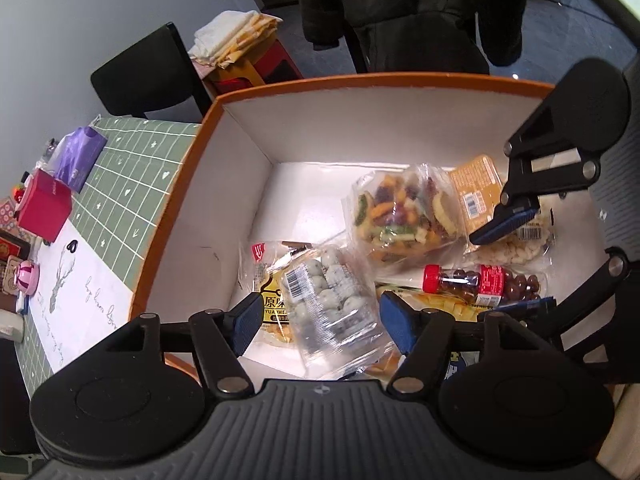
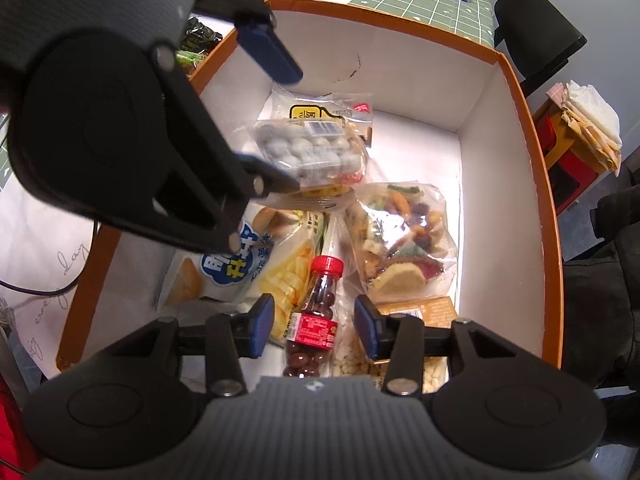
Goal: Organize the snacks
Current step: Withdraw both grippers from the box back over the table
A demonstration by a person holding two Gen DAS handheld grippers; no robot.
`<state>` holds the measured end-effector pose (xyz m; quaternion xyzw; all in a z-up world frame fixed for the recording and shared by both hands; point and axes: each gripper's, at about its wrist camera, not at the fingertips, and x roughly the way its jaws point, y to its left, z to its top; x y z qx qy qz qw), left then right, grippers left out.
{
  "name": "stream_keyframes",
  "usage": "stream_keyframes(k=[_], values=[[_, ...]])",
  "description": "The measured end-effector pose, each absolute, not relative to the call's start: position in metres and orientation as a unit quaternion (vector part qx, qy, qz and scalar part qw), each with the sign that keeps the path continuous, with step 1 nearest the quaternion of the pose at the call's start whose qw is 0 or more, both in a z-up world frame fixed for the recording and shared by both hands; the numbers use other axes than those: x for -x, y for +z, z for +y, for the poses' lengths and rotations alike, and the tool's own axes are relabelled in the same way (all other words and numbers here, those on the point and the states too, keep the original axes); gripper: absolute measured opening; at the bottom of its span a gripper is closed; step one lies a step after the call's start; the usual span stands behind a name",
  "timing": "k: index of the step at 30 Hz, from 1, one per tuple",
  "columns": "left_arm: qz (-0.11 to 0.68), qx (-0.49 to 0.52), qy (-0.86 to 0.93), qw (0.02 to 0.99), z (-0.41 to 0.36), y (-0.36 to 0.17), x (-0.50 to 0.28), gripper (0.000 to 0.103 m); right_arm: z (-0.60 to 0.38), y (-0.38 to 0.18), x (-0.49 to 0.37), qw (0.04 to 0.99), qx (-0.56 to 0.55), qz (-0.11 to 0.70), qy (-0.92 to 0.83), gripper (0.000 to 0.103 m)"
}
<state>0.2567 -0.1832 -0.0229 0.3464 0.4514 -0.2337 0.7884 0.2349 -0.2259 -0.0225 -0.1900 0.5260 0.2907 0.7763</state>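
An orange-rimmed white box holds several snacks. My left gripper is open above the box, its blue pads on either side of a clear pack of grey-green coated balls without gripping it. The pack lies on a yellow-label snack bag. My right gripper is open above a red-capped bottle of chocolate beans. A bag of mixed dried fruit chips lies mid-box.
An orange packet, a pack of white nuts and a blue-white chip bag also lie in the box. The green grid tablecloth carries a red box and a purple pack. Chairs stand beyond.
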Motion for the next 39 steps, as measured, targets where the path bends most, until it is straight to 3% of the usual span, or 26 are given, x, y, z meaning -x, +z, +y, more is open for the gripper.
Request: stream_keyframes(k=[7,21,32,39], values=[[0.454,-0.339,-0.224,0.793,-0.174,-0.005,-0.245,0.078,-0.223,-0.012,-0.228,0.785,0.197,0.515,0.282,0.053],[0.447,-0.314,-0.158,0.823,-0.117,0.048,-0.185,0.078,-0.189,0.052,-0.190,0.845,0.162,0.417,0.293,0.057],[0.441,-0.170,-0.084,0.877,-0.035,0.075,-0.133,0.078,-0.147,0.086,-0.155,0.869,0.104,0.355,0.329,0.057],[0.422,-0.075,-0.035,0.903,0.013,0.074,-0.100,0.078,-0.105,0.069,-0.136,0.871,0.085,0.344,0.342,0.062]])
